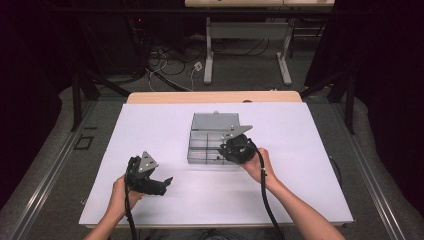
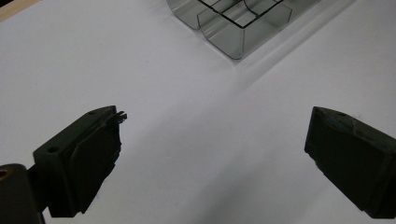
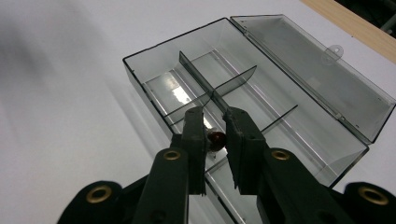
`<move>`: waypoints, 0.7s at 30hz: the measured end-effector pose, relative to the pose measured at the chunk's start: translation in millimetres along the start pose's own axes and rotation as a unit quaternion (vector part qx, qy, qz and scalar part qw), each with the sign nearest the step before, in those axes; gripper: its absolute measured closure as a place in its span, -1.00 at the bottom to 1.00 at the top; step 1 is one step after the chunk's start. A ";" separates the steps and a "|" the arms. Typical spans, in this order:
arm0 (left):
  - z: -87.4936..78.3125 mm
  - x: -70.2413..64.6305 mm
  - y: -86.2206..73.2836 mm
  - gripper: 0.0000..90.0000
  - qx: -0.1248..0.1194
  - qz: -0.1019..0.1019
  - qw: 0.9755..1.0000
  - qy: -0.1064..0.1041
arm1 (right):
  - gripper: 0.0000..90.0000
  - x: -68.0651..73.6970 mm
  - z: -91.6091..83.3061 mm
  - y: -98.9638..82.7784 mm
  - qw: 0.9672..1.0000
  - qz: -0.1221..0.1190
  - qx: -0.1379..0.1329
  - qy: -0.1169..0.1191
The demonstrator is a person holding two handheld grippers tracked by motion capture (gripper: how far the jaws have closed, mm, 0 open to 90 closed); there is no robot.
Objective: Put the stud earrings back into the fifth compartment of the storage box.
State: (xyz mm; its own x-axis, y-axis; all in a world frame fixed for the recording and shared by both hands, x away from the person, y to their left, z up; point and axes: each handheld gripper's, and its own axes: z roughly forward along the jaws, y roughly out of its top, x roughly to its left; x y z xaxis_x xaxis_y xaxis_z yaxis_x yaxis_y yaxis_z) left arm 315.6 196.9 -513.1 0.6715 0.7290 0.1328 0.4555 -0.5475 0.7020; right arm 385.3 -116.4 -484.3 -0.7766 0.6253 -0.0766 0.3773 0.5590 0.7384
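The right gripper (image 3: 215,122) is clamped on a small dark red bead (image 3: 216,138) over the open divided box (image 3: 154,65), likely to drop it into a compartment. The left gripper (image 2: 212,140), jaws wide apart and empty, waits on the near left of the table (image 1: 150,120).

White table (image 1: 150,130), clear compartment box (image 1: 212,135) on it

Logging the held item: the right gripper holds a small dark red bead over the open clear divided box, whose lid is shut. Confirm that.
Wrong on the lid: the box stands open, its lid laid back, as the right gripper view shows. The right gripper does hold the small dark red bead over it.
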 end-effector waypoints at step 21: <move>1.0 0.0 -0.6 -0.92 0.002 -0.001 1.000 0.001 | 0.74 -7.8 30.1 3.0 1.000 0.008 0.021 -0.011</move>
State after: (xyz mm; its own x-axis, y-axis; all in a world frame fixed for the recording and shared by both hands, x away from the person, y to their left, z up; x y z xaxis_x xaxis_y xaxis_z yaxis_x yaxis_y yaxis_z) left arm 315.9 196.9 -514.2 0.6700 0.7305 0.1324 0.4591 -0.5479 0.6993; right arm 407.7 -103.3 -501.7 -0.7593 0.6458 -0.0800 0.4105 0.5707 0.7111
